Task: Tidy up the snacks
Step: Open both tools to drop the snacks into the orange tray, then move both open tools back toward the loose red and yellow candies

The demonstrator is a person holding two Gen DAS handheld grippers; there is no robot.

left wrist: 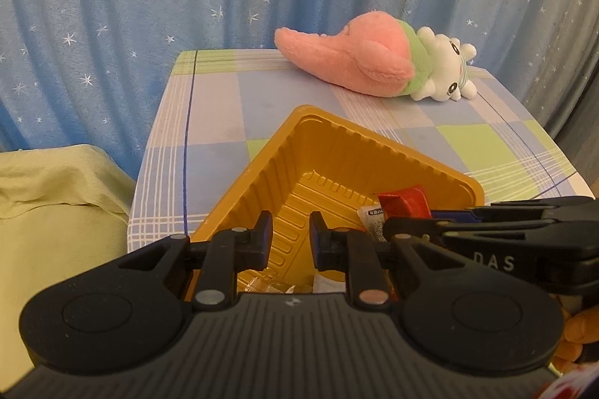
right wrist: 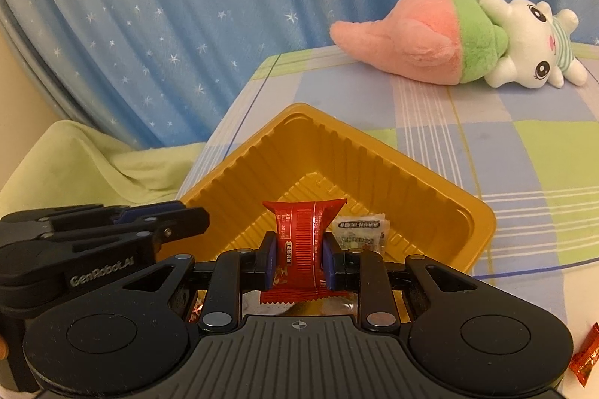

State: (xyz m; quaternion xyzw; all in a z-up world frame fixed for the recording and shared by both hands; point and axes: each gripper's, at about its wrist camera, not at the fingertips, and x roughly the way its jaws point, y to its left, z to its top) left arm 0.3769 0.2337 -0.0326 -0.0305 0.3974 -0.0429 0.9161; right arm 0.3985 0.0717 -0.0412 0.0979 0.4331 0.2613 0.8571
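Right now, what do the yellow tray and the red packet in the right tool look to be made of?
Yellow tray: thin moulded plastic by its look, glossy, with ribbed walls and a pressed pattern in the floor. Red packet: probably printed plastic or foil film, shiny, with a crimped serrated end, pinched between the right tool pads.

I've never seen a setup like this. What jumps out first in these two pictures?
Probably the ribbed golden plastic tray in the middle of the checked tablecloth, with the right gripper over it pinching a red snack packet. Behind lies a pink, green and white plush toy, before a blue star-patterned curtain.
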